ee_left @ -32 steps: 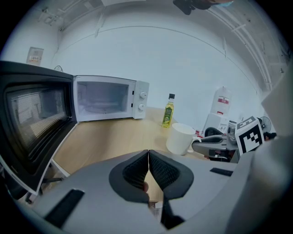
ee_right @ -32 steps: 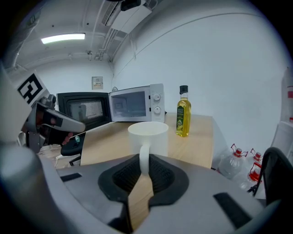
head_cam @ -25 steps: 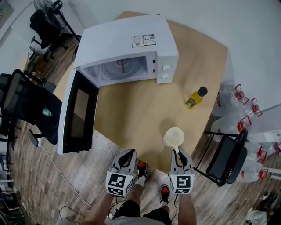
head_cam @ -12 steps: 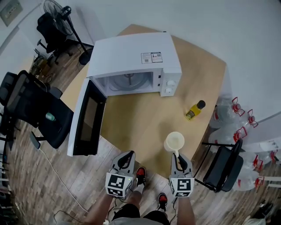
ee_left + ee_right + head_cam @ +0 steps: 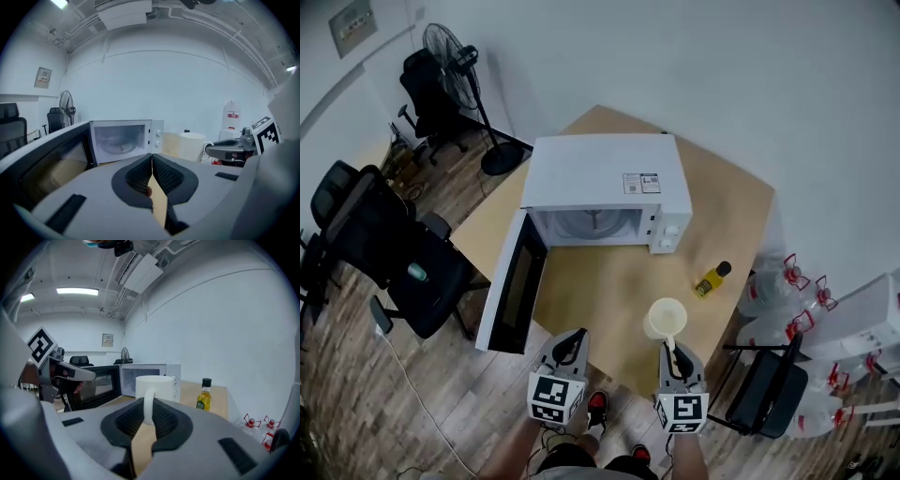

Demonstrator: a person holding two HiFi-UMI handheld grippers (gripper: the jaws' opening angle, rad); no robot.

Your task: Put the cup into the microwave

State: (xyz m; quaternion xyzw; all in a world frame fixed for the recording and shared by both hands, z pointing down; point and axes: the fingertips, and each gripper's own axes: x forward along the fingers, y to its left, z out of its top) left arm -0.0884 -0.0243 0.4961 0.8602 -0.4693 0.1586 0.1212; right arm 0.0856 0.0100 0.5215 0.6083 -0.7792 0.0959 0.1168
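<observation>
R gripper [image 5: 674,349] clamped on cup [image 5: 667,318] handle. Cup upright, looks empty, over near edge of table [image 5: 609,281], well short of microwave [image 5: 605,183]. L gripper [image 5: 569,349] jaws together, nothing btwn them. Microwave door [image 5: 514,295] swung open, only turntable [image 5: 591,223] inside. On table: 1 microwave, 1 bottle [image 5: 712,278] near it. 1 cup. Wood floor [image 5: 412,394], 1 fan [image 5: 455,56] by wall.
</observation>
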